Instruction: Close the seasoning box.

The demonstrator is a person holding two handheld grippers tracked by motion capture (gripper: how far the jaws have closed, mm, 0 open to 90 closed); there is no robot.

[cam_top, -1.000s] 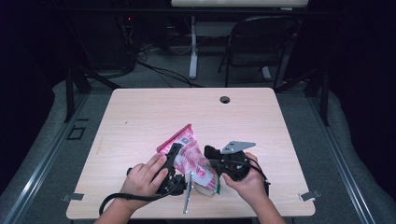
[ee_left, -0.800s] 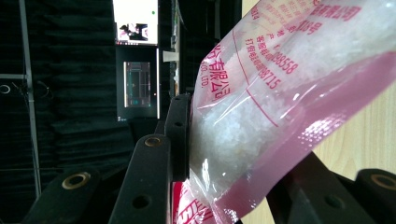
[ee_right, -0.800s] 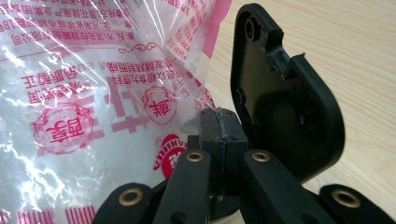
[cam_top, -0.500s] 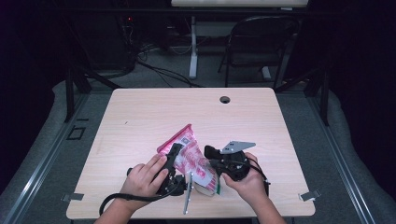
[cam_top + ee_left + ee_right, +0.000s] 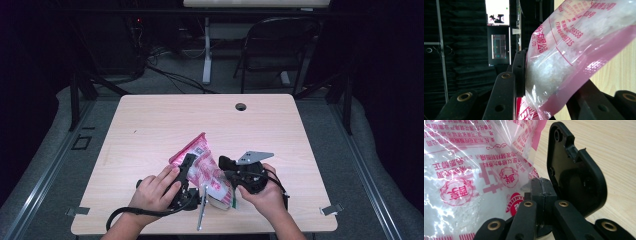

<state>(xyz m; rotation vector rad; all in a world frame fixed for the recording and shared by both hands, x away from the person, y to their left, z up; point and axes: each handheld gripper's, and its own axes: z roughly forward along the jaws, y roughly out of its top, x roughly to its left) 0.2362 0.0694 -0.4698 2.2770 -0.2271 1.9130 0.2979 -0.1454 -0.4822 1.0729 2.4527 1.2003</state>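
A clear and pink plastic bag (image 5: 206, 161) of white grains with red print lies near the table's front edge. My left gripper (image 5: 191, 163) comes at it from the left, and in the left gripper view the left gripper (image 5: 551, 87) has its jaws clamped across the full bag (image 5: 574, 42). From the right, my right gripper (image 5: 224, 163) meets the bag's side. In the right gripper view the right gripper (image 5: 540, 182) has its jaws pressed together on a bit of the bag's (image 5: 469, 170) clear film. A black rounded plate (image 5: 576, 172) stands just behind them.
The wooden table (image 5: 160, 120) has a cable hole (image 5: 241, 106) near its far edge. A folding chair (image 5: 277, 45) and a desk leg (image 5: 206, 50) stand beyond it. Cables (image 5: 120, 216) trail off the front edge. A lit screen (image 5: 499, 46) glows in the dark room.
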